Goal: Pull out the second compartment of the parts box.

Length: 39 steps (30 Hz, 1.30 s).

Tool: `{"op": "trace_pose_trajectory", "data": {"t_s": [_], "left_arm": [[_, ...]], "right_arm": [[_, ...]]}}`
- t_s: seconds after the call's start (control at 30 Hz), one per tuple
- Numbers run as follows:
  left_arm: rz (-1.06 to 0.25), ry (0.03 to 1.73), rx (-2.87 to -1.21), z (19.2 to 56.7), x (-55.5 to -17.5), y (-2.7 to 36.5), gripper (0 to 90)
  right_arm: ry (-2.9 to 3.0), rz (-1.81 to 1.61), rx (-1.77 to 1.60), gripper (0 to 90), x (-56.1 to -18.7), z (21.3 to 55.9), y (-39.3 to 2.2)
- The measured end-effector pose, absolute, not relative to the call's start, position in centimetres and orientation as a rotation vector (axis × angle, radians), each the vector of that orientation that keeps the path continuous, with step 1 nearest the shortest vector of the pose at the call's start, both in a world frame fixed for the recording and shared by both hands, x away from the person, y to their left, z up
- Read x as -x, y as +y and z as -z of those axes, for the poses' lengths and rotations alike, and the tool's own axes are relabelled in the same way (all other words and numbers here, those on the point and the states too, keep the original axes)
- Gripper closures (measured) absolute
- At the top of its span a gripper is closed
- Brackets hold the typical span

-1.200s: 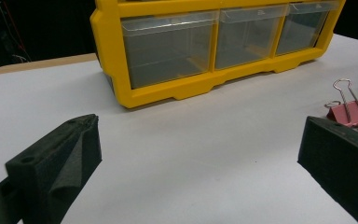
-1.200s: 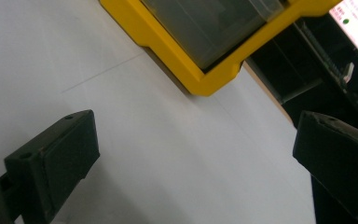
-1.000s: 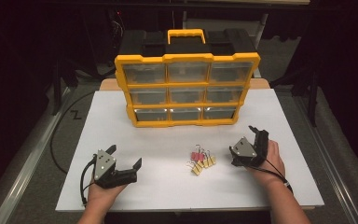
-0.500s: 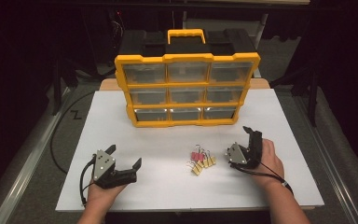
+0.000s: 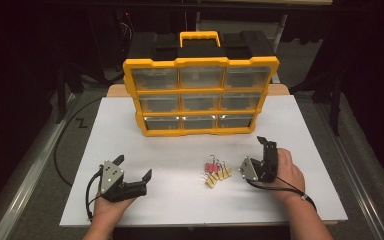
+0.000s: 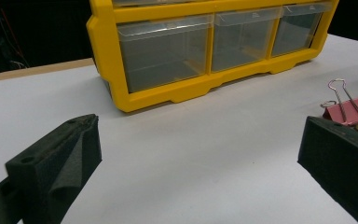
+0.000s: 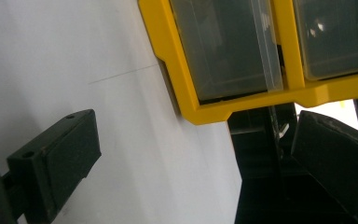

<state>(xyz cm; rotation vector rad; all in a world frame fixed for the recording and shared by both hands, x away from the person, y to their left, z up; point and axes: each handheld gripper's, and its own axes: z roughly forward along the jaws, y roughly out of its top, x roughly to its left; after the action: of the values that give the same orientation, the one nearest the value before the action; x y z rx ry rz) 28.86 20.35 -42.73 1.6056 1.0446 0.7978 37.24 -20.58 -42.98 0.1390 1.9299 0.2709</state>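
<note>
The right hand-held gripper [image 5: 261, 159] is held in the person's right hand [image 5: 286, 172] low over the white desk [image 5: 180, 195], turned on its side, with its two black jaws spread wide and nothing between them. Just to its left, apart from it, a small heap of pink and yellow binder clips with wire handles [image 5: 215, 171] is seen lying on the desk. In the right gripper view, the tilted lower corner of the yellow plastic organiser with clear drawers [image 7: 242, 56] is framed between the open jaws, well beyond them.

The left hand-held gripper [image 5: 133, 169] is held in the left hand [image 5: 107, 210] near the front edge of the desk, its jaws likewise parted wide and gripping nothing. In the left gripper view, the binder clips [image 6: 349, 109] are partly hidden behind the jaw at the right of that view, a pink one uppermost with its wire loops raised.

The organiser [image 5: 200, 95] is stood upright at the far middle of the desk, well apart from both grippers, with three rows of three shut drawers facing the person and a yellow carrying handle [image 5: 199, 37] on top
</note>
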Motion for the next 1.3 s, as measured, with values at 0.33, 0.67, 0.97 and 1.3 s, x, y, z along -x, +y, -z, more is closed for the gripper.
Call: {"op": "trace_pose_trajectory", "data": {"t_s": [0.33, 0.67, 0.97, 1.3], "left_arm": [[-0.819, 1.051, -1.595, 42.7, -28.8, 20.5, 0.3], [-0.81, 1.073, -1.638, 42.8, -28.9, 20.2, 0.3], [-0.828, 1.034, -1.682, 43.0, -29.0, 19.7, 0.3], [-0.837, 1.019, -1.644, 43.0, -28.9, 19.8, 0.3]], "right_arm": [[1.918, -0.182, -0.075, 2.6, -37.2, 42.9, -19.9], [1.895, -0.121, -0.045, 7.4, -37.3, 42.9, -19.8], [1.856, -0.103, -0.017, 20.2, -37.4, 42.9, -19.7], [1.85, -0.072, 0.01, 36.2, -37.9, 43.3, -18.9]]}}
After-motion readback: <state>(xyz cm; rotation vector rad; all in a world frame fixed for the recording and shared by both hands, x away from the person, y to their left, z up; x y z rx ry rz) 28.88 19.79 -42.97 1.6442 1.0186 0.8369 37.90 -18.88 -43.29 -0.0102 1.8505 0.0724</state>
